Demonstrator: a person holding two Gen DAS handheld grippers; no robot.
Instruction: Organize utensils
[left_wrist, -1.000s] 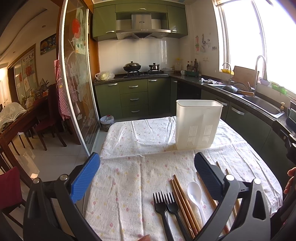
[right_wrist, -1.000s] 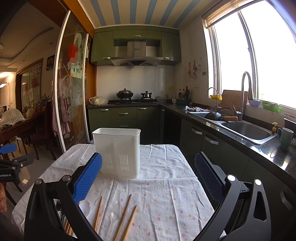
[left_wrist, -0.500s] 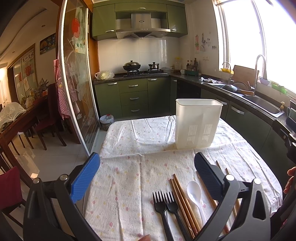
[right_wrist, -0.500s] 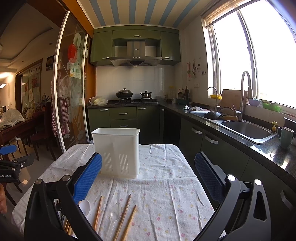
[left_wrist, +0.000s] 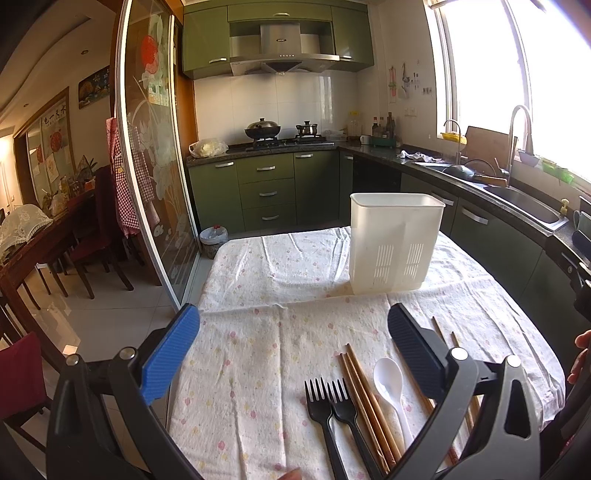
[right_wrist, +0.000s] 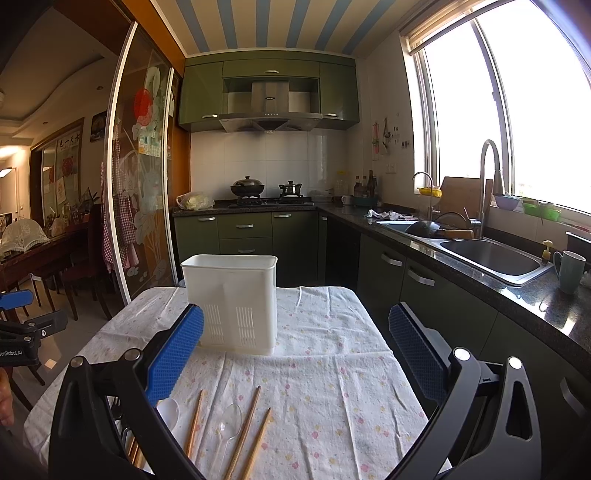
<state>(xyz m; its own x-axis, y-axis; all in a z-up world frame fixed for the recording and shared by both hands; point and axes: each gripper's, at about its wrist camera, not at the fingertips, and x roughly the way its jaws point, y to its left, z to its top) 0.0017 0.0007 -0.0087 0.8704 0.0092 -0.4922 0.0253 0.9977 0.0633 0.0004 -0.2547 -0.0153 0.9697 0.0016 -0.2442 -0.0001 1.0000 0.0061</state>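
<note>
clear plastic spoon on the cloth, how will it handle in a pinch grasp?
The clear spoon looks thin and very light, so it may flex or skid. It lies flat on the tablecloth, leaving little edge to catch. Chopsticks alongside could get nudged.

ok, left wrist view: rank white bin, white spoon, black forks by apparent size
1. white bin, clearly largest, though farthest away.
2. black forks and white spoon: too close to rank; both lie near the camera, handles partly hidden.
</note>
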